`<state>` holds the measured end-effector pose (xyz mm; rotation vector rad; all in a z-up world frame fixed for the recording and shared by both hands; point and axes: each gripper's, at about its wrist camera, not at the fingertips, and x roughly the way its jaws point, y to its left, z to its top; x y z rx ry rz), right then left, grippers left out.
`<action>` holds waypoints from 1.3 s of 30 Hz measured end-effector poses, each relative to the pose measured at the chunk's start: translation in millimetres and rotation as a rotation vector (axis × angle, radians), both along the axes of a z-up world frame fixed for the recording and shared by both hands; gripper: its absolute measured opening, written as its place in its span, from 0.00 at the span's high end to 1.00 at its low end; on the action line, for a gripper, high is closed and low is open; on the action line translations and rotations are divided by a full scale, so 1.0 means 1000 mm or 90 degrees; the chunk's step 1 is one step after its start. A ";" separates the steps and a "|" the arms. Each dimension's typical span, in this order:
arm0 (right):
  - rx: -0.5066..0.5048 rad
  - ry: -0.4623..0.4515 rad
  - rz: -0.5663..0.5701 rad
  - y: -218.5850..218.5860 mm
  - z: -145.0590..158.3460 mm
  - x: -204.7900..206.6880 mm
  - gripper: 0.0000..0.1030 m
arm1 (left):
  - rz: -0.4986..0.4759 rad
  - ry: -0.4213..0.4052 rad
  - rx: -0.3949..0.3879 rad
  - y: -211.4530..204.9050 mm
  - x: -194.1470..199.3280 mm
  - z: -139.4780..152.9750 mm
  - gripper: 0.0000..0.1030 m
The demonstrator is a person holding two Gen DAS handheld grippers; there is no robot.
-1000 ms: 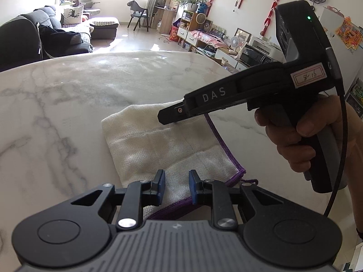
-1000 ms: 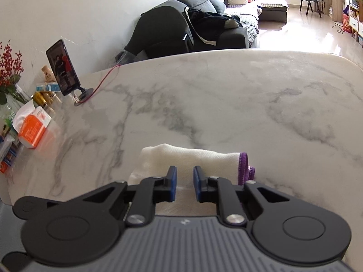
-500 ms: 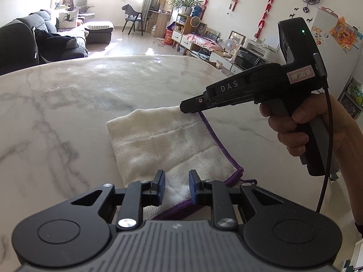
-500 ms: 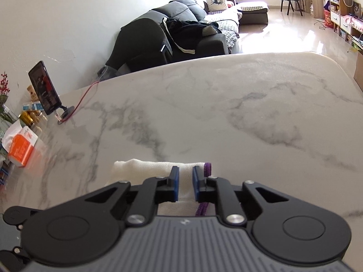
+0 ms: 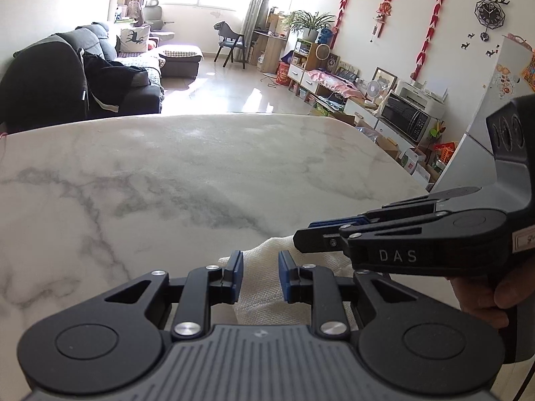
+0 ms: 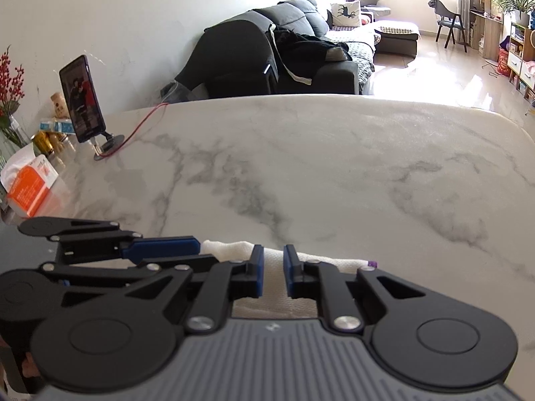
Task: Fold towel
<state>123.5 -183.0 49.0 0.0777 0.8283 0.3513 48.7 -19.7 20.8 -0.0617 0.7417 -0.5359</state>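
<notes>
A white towel (image 5: 264, 294) with purple trim (image 6: 371, 263) lies folded on the marble table (image 5: 200, 183). Only its bunched far edge shows past the fingers. My left gripper (image 5: 260, 267) is low over it and open, with cloth visible in the gap between the blue pads. In the left wrist view the right gripper (image 5: 302, 230) comes in from the right, turned on its side, tips at the towel's right part. From the right wrist view, the right gripper (image 6: 273, 260) stands narrowly open over the towel (image 6: 274, 300). The left gripper (image 6: 209, 254) reaches the towel's left end.
A phone on a stand (image 6: 82, 97) with a red cable (image 6: 140, 127), an orange tissue pack (image 6: 31, 187) and cans (image 6: 43, 140) sit along the table's left side. A person's hand (image 5: 485, 297) holds the right gripper. The table's right edge is close.
Both grippers have come down to the towel's near part. The right gripper swung from above the towel's far corner to beside the left one. Less towel shows now.
</notes>
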 end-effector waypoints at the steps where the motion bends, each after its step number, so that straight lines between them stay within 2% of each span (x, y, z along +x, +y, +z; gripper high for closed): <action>1: -0.007 -0.001 -0.002 0.000 -0.002 0.000 0.87 | 0.000 0.002 -0.003 -0.001 0.002 -0.002 0.79; 4: -0.027 -0.002 -0.009 0.001 -0.007 -0.001 0.87 | 0.007 0.012 0.014 -0.005 0.007 -0.011 0.79; 7: -0.017 -0.003 -0.027 -0.014 -0.011 -0.004 0.92 | 0.001 -0.011 0.019 -0.005 0.002 -0.014 0.79; 14: 0.003 -0.003 -0.076 -0.046 -0.012 -0.007 0.95 | 0.001 -0.006 0.002 -0.001 0.003 -0.014 0.79; 19: 0.010 -0.007 -0.069 -0.043 -0.007 -0.020 0.88 | -0.002 -0.003 0.005 0.000 0.000 -0.011 0.79; 22: 0.004 -0.016 -0.030 -0.032 -0.002 -0.036 0.88 | -0.025 -0.014 0.004 0.003 -0.011 -0.004 0.79; 27: -0.001 -0.016 0.004 -0.023 -0.001 -0.050 0.88 | -0.056 -0.035 0.033 0.010 -0.032 -0.001 0.79; 33: 0.001 -0.005 0.048 -0.003 -0.004 -0.065 0.87 | -0.104 -0.042 0.030 0.016 -0.059 -0.001 0.79; 39: -0.014 -0.019 0.077 0.009 -0.007 -0.084 0.88 | -0.159 -0.044 0.020 0.016 -0.079 -0.009 0.79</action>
